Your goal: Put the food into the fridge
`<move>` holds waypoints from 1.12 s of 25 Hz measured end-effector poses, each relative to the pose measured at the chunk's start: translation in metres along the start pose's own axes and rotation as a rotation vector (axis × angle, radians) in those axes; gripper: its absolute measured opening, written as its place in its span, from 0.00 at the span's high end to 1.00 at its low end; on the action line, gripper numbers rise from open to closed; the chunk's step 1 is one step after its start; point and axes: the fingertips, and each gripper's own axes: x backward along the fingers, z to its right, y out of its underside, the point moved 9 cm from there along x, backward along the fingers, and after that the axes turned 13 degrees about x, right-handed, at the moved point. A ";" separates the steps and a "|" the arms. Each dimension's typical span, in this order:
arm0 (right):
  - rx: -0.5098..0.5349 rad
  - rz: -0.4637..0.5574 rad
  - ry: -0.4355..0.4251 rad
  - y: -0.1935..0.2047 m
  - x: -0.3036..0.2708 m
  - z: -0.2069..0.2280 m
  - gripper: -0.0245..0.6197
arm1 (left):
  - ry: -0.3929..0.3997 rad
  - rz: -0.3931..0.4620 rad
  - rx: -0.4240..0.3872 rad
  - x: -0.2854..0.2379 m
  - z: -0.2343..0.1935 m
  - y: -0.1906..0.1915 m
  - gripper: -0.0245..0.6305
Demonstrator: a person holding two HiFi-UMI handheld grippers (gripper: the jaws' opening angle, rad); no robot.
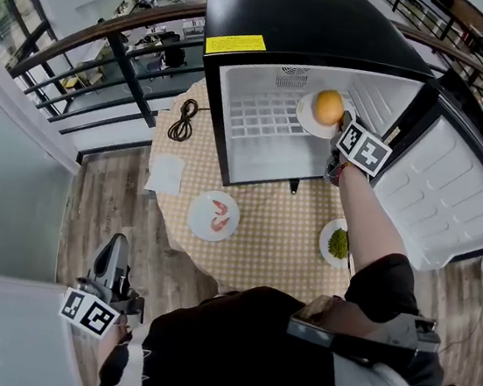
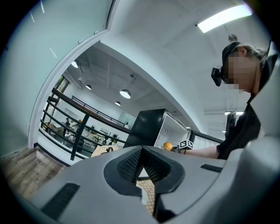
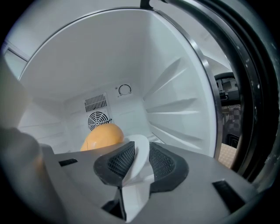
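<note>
A black mini fridge (image 1: 300,19) stands open on the round table (image 1: 264,226). My right gripper (image 1: 345,129) is shut on the rim of a white plate (image 1: 309,117) that carries an orange bun (image 1: 328,106), held inside the fridge's white interior. In the right gripper view the plate's rim (image 3: 138,155) sits pinched between the jaws with the bun (image 3: 103,136) behind it. A plate of shrimp (image 1: 214,216) and a plate of green food (image 1: 338,243) rest on the table. My left gripper (image 1: 112,261) hangs low at the left, shut and holding nothing (image 2: 141,164).
The fridge door (image 1: 454,189) swings open to the right. A black cable (image 1: 182,120) and a white napkin (image 1: 166,173) lie on the table's left side. A railing (image 1: 111,47) runs behind the table. Wooden floor (image 1: 99,204) surrounds it.
</note>
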 end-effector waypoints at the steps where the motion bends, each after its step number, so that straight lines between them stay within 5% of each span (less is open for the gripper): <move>1: -0.002 -0.004 -0.002 0.001 -0.001 0.001 0.81 | -0.002 0.000 0.000 0.000 0.000 0.000 0.94; 18: 0.045 -0.042 0.002 0.009 -0.005 0.008 0.81 | -0.008 -0.006 0.005 -0.002 0.001 0.004 0.94; 28: 0.158 -0.043 0.006 0.007 -0.006 0.007 0.81 | -0.004 -0.017 0.010 -0.006 -0.001 0.006 0.94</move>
